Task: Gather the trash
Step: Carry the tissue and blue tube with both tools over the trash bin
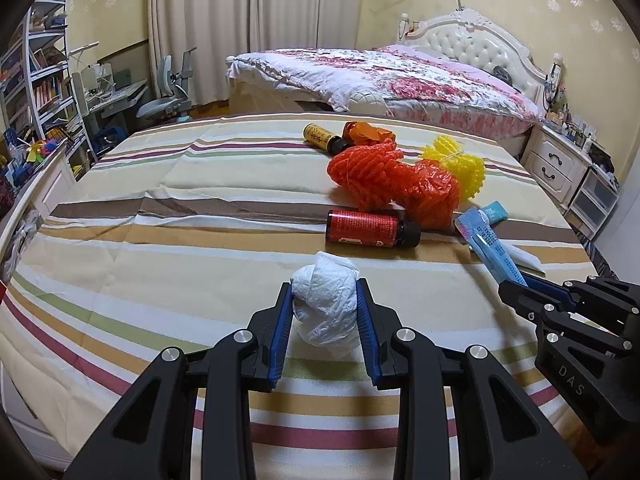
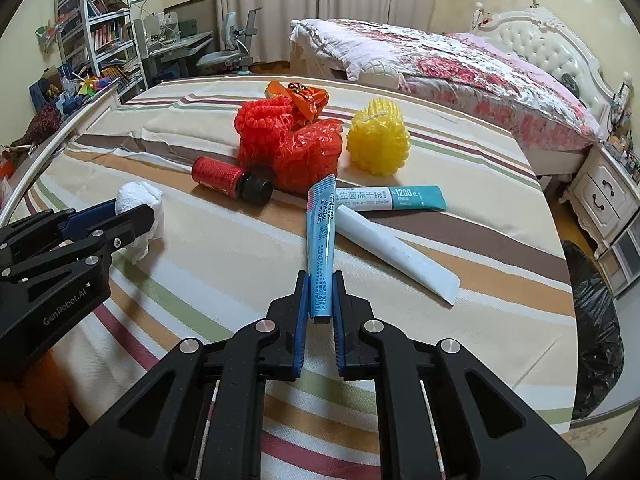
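Note:
My left gripper (image 1: 324, 292) is shut on a crumpled white tissue (image 1: 326, 308), also seen in the right wrist view (image 2: 140, 200). My right gripper (image 2: 322, 280) is shut on a blue sachet (image 2: 322, 240), which also shows in the left wrist view (image 1: 488, 244). On the striped bed (image 2: 240, 248) lie a red bottle (image 2: 230, 178), orange foam net and bag (image 2: 292, 144), a yellow foam net (image 2: 378, 138), a teal sachet (image 2: 404, 198), a white wrapper (image 2: 396, 252) and a yellow bottle (image 1: 322, 138).
A black trash bag (image 2: 592, 320) stands on the floor beside the bed's right edge. A nightstand (image 2: 604, 196) and a second bed (image 2: 460, 72) are behind. Shelves and a desk (image 2: 120, 40) are at the far left.

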Motion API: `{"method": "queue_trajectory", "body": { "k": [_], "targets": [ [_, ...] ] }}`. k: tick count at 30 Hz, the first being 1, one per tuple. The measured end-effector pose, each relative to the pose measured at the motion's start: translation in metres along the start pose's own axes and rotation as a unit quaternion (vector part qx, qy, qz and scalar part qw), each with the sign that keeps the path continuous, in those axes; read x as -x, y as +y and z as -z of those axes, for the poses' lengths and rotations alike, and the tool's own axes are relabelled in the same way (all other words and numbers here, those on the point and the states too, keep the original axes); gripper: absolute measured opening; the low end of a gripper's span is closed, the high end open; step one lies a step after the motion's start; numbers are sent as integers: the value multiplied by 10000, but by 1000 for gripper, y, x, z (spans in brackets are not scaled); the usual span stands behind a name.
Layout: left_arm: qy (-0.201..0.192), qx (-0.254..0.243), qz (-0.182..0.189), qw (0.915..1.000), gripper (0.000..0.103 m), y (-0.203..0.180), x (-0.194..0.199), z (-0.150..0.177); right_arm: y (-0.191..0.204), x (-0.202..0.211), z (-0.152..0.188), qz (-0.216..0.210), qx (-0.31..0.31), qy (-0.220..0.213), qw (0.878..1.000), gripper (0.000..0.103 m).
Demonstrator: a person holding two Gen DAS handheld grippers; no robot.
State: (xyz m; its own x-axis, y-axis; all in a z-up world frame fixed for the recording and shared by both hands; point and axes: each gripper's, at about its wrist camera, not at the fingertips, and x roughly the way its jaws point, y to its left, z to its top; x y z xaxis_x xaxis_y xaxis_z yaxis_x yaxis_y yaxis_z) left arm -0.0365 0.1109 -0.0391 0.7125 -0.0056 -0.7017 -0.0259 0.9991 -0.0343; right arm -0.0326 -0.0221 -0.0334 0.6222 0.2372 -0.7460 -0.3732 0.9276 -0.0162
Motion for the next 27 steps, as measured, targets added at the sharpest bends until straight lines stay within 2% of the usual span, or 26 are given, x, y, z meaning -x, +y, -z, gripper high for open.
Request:
{"method": "queue_trajectory", "body": {
  "k": [7,13,21,27],
  "targets": [
    [-296,-120,206,9993,32,-18,12,-13,-31,19,-5,212,-344,-288,9988,11],
    [-460,-401,546,9966,32,-57,11,-29,-76,32,-4,670,-761,-462,9938,11],
    [-695,-931,1119,9869,32,-129,4,-52,-159,51,7,1499,-1514,-616,9751,11],
    [-707,-1313,1515,9771,32,-184,-6,-62,-211,58,27,2002,-1976,-625,9576,11]
  ]
}}
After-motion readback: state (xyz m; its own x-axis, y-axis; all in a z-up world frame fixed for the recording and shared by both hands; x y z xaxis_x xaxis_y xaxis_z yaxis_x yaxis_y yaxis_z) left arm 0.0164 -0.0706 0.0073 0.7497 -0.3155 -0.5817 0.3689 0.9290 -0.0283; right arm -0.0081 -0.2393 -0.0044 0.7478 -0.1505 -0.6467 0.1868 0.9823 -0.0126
